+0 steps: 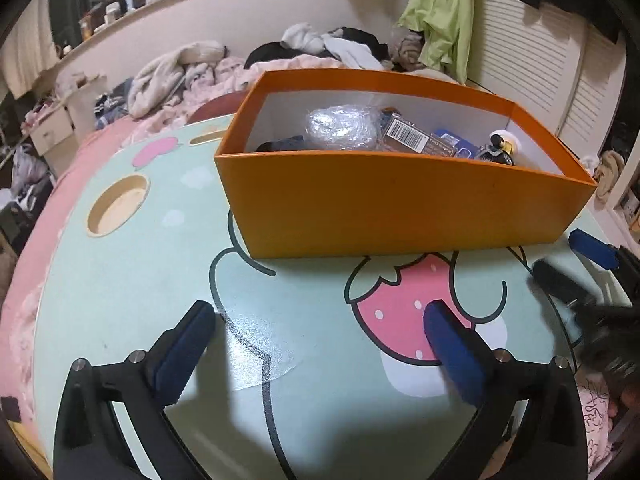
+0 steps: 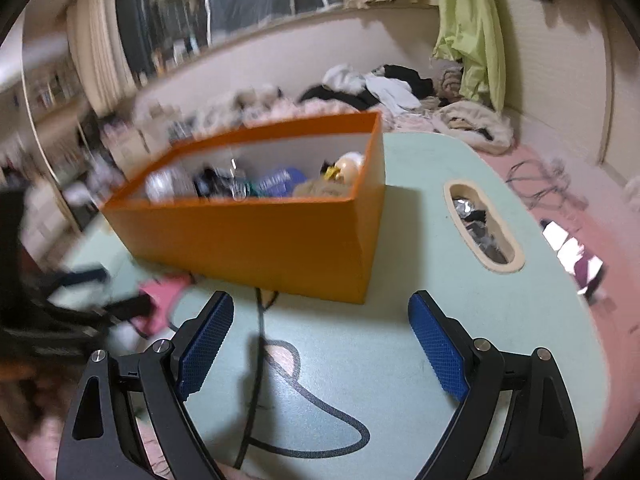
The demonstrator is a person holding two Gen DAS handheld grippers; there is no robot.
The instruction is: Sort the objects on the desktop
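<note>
Left gripper [image 1: 318, 328]: fingers spread wide, nothing between them, above the pale green bench [image 1: 132, 304] with its strawberry print [image 1: 400, 300]. Right gripper [image 2: 320, 328]: fingers likewise apart and empty over the same bench. Beyond both stands the orange box [image 1: 400, 204], resting on the bench and holding a clear plastic wrap bundle [image 1: 340, 128], a barcoded packet [image 1: 416, 136] and other small items. Farther back, a heap of clothes [image 1: 332, 48] lies on the bed.
</note>
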